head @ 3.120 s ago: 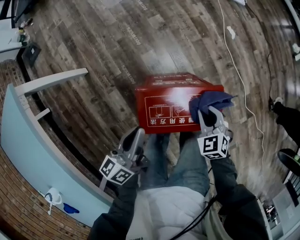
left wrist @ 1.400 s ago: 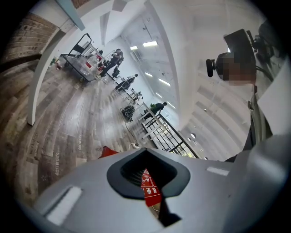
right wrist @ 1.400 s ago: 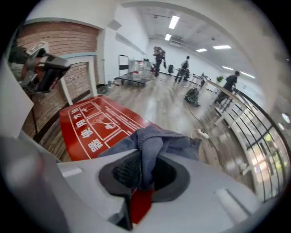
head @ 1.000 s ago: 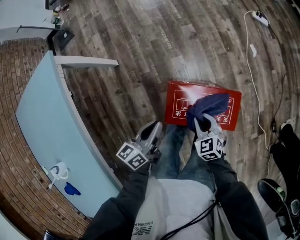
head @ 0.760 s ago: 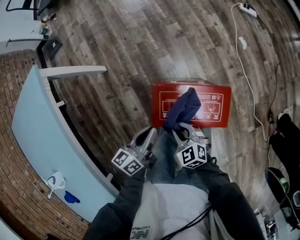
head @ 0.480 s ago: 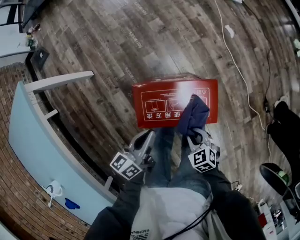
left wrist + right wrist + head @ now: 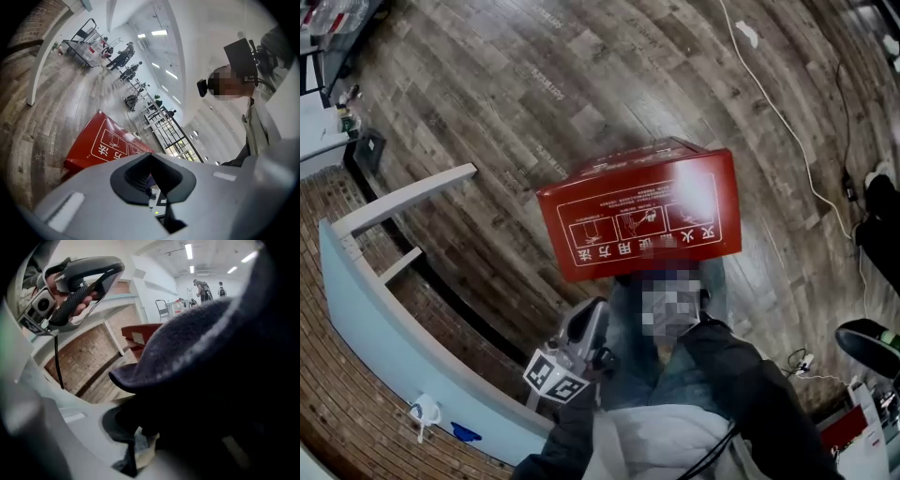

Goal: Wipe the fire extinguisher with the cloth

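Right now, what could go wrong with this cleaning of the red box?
The cloth fills most of the right gripper view, so aiming the wipe may be hard. The white cable lies on the floor close to the red box; a foot might catch it.

On the red box (image 7: 637,220) you can read white Chinese characters, upside down from your head view: "灭火" and "使用方法", under line pictograms. Print on the floor boards (image 7: 546,82) is too small to read.

Red fire extinguisher box (image 7: 637,220), white print; dark blue cloth (image 7: 211,343).
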The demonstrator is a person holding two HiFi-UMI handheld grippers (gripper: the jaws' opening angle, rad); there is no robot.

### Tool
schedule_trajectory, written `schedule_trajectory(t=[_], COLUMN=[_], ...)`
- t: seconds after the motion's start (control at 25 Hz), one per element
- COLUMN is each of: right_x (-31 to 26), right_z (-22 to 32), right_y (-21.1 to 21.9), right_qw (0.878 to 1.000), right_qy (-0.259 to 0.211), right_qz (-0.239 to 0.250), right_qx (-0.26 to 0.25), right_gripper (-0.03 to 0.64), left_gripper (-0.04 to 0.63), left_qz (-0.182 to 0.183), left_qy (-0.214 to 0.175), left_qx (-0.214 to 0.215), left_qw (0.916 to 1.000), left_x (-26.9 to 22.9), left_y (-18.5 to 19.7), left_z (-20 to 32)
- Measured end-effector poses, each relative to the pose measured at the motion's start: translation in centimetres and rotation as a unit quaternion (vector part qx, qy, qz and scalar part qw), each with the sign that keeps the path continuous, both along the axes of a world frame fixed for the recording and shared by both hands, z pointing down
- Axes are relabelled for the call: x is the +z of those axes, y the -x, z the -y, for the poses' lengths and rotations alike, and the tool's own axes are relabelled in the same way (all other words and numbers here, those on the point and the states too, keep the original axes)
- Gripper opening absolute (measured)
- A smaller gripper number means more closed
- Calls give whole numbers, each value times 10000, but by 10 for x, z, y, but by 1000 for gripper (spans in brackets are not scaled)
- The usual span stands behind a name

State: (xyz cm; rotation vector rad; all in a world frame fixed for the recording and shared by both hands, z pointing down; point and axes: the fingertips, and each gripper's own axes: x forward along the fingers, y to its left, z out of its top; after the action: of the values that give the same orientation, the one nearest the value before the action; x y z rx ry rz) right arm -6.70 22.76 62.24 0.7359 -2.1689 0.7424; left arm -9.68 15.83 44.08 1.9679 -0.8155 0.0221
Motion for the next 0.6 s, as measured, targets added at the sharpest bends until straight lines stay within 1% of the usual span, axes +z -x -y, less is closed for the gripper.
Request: schedule_trajectory(t=[0.08,0.12,0.16,0.24,0.28,0.36,0.4,0.48,0.6], right_x=[2,4,7,17,24,36,40,43,42], right_z=[6,9,10,8,6,5,6,8,4], right_y=[27,32,32,14,-3,-44,-60,-78,-81], right_qw=[9986,9978,9977,9980,9969,9899,9862,9840,9839], right_qy=[165,182,139,43,91,355,468,524,596], right_qz=[496,614,622,441,342,253,256,271,337], right_qx=[97,171,229,446,705,1351,1568,1678,1648], right_gripper=[58,58,58,58,57,57,55,55,55], left_gripper=[3,3,3,3,3,3,3,3,3], left_qz=[-5,-18,-31,-77,-132,-312,-417,-618,-867], left_qy=[-22,-34,-45,-70,-93,-174,-228,-300,-289], left_qx=[-93,-136,-156,-118,-70,124,277,564,707], left_qw=[10000,9999,9999,9999,9998,9993,9985,9960,9933], left_x=[-2,-2,-2,-1,-1,-1,-2,-3,-5], left_y=[3,4,3,-3,-8,-24,-35,-60,-94], left_z=[2,4,6,8,9,9,9,6,-3])
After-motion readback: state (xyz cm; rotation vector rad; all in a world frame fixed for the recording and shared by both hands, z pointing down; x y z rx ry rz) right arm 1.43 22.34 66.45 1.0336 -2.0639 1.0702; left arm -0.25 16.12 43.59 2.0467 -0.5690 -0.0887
